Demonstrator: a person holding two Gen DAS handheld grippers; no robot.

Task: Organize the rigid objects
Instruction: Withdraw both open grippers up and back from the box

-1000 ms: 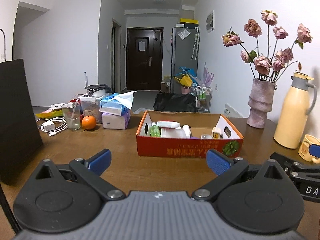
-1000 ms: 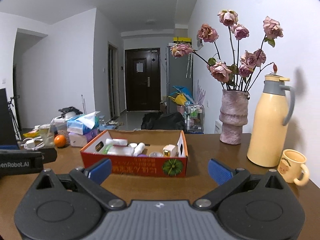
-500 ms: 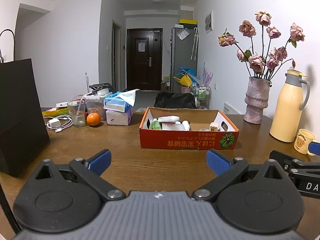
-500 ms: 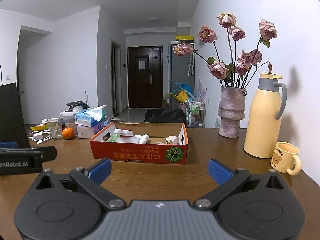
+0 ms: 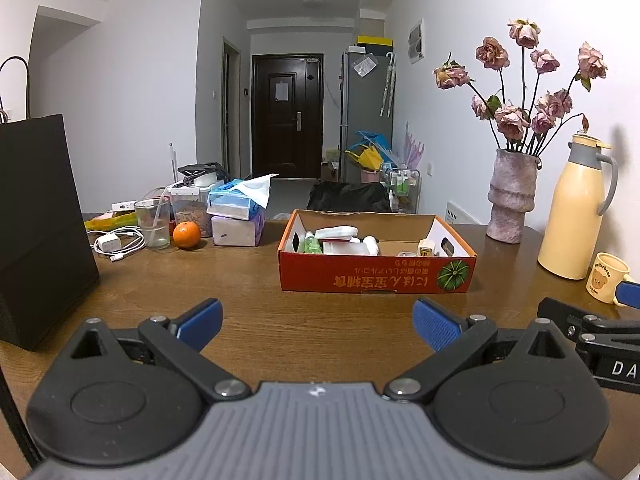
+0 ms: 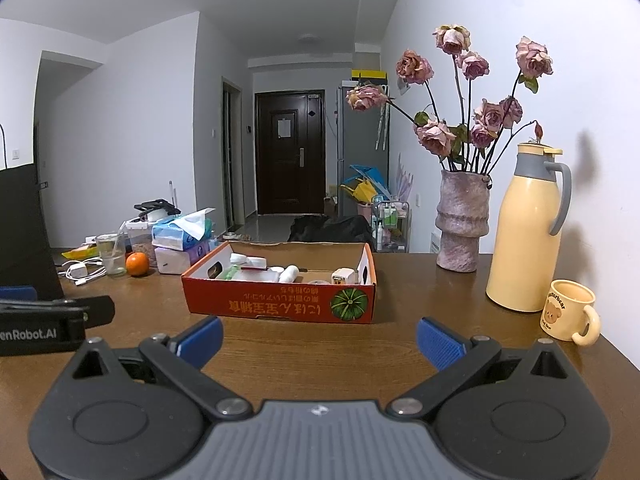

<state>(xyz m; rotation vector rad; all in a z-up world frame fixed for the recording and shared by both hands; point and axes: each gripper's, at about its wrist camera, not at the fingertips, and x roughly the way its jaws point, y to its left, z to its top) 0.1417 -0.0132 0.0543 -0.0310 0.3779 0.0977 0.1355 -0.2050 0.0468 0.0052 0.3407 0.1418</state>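
Two views, both w/ empty tongs.

Left wrist view: left tongs spread wide apart, nothing between them, hovering over the brown table. Red cardboard box sits mid-table, well apart from the tongs. Inside it, the rigid bits: a green bottle, a white flat container, a white cylinder, a small yellow-and-white box. Judging by looks, all small plastic, light and stiff; the smooth rounded ones are prob. slippery, so pinch across the narrow width at mid-body, not the caps. The box's front has printed characters, upside down from here, plus a green pumpkin graphic; can't read them. Right tongs poke in at the edge, body lettered "DA…", cut off.

Right wrist view: right tongs also wide apart, holding nothing, aimed at the box, which sits near but not touching. Same contents visible; the small yellow-and-white box stands by the right wall. Box itself is thin cardboard, likely to flex if pinched by one wall. Beside it to the right: vase, yellow thermos, and a bear mug w/ small lettering too tiny to make out. Breakables, so give them room. Left tongs' body at far left reads "enRobot.AI".
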